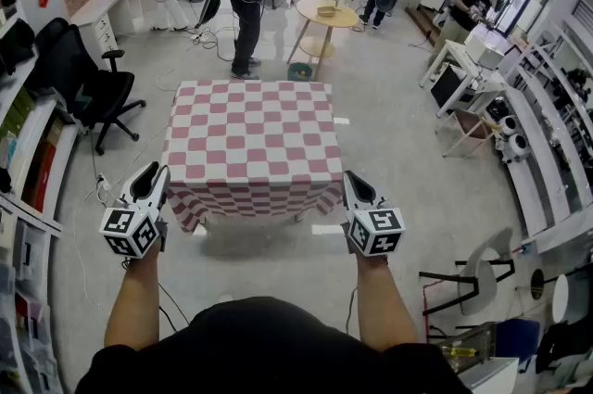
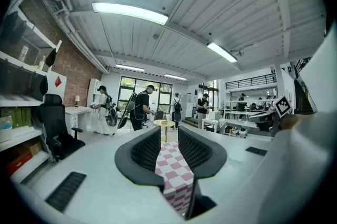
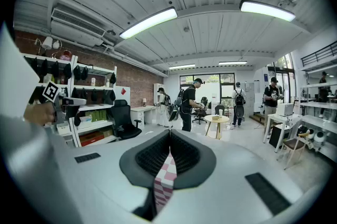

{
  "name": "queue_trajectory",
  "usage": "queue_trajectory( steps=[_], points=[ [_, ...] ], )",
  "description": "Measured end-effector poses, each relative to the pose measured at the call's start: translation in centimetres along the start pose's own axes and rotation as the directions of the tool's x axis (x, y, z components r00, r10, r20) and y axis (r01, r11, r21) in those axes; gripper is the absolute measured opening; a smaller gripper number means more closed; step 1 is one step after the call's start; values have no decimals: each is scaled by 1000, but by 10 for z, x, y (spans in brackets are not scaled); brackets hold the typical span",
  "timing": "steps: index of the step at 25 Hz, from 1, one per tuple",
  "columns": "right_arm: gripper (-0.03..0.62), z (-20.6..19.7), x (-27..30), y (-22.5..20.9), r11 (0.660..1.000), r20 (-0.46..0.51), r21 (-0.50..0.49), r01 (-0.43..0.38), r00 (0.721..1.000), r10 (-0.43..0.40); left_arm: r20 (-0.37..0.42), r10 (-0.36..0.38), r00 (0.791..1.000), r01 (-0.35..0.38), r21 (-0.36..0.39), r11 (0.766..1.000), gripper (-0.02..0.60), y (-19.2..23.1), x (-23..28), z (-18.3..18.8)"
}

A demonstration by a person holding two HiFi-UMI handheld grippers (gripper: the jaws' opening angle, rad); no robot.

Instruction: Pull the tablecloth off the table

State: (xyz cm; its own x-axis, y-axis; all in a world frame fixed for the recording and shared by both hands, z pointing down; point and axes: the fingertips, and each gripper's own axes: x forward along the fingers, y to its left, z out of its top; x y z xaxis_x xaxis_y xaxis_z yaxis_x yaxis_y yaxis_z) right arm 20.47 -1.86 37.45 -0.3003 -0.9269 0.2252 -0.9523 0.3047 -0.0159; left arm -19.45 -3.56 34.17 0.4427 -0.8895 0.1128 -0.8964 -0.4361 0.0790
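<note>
The right gripper (image 1: 352,184) pinches the checked tablecloth (image 1: 250,133) at its near right corner, jaws closed on it — the left gripper (image 1: 156,177) stands narrowly apart, the near left corner in its gap.

- Head view looked steeply down at the tablecloth (image 1: 250,146) from its near side.
- Left and right gripper views looked level across it from its near corners, very close.
- All three views shared the cloth.

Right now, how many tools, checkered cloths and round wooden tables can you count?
Tools: 2, left tool and right tool
Checkered tablecloth: 1
Round wooden table: 1
Total: 4
</note>
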Motion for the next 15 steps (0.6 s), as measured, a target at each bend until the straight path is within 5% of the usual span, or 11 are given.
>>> queue_trajectory(
  steps=[15],
  points=[
    [31, -30, -16, -58, 997, -9, 71, -29, 1000, 30, -86, 46, 995, -45, 11, 999, 126, -37, 5, -29]
  ],
)
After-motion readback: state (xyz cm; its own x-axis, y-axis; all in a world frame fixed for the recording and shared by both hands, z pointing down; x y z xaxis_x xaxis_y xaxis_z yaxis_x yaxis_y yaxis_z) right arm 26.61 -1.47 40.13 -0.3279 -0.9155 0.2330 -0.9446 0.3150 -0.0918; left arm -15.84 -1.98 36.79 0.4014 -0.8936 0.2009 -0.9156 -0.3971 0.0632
